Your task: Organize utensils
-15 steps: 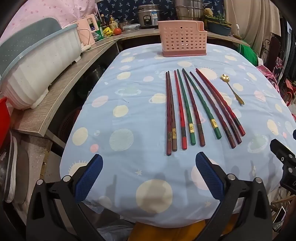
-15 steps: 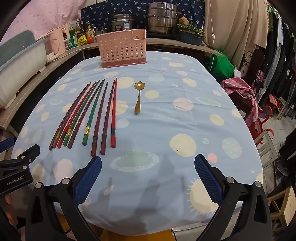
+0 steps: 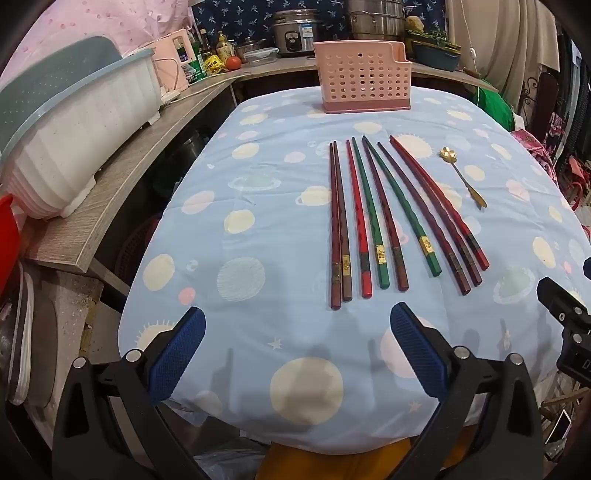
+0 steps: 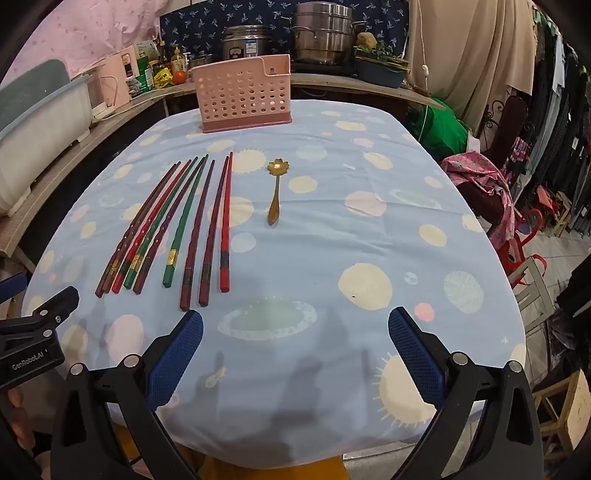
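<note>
Several chopsticks, red, green and dark brown, lie side by side on the blue planet-print tablecloth; they also show in the right wrist view. A gold flower-headed spoon lies to their right, and shows in the right wrist view. A pink perforated utensil basket stands at the table's far end, seen too in the right wrist view. My left gripper is open and empty above the near table edge, just short of the chopstick ends. My right gripper is open and empty, right of the chopsticks.
A wooden counter along the left holds a white dish tub, bottles and a tomato. Steel pots stand behind the basket. Chairs and pink cloth crowd the right side.
Both grippers have edged slightly forward; the chopsticks, spoon and basket have not moved.
</note>
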The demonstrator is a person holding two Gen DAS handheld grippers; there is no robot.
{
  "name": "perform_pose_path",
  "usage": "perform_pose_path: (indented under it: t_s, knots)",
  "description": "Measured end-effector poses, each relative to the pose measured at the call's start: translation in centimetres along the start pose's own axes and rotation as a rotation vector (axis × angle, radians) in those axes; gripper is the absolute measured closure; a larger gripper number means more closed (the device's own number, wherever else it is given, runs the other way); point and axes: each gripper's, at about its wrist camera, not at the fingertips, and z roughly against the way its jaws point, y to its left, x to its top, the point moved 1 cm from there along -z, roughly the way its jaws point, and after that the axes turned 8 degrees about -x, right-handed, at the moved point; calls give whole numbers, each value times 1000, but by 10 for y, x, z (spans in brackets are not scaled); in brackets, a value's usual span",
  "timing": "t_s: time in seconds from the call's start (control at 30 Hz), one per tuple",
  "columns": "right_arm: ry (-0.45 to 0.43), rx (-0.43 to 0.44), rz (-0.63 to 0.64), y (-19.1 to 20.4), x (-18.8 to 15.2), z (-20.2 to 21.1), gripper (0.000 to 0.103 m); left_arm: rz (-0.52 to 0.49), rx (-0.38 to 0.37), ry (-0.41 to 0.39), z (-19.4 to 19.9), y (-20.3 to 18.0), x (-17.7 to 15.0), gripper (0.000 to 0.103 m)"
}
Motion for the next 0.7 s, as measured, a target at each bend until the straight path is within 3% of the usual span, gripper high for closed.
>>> perform_pose_path:
  t_s: [0.7]
  knots:
    - [6, 3, 8, 2, 0, -2, 7, 1, 1, 7, -4, -1, 0, 7]
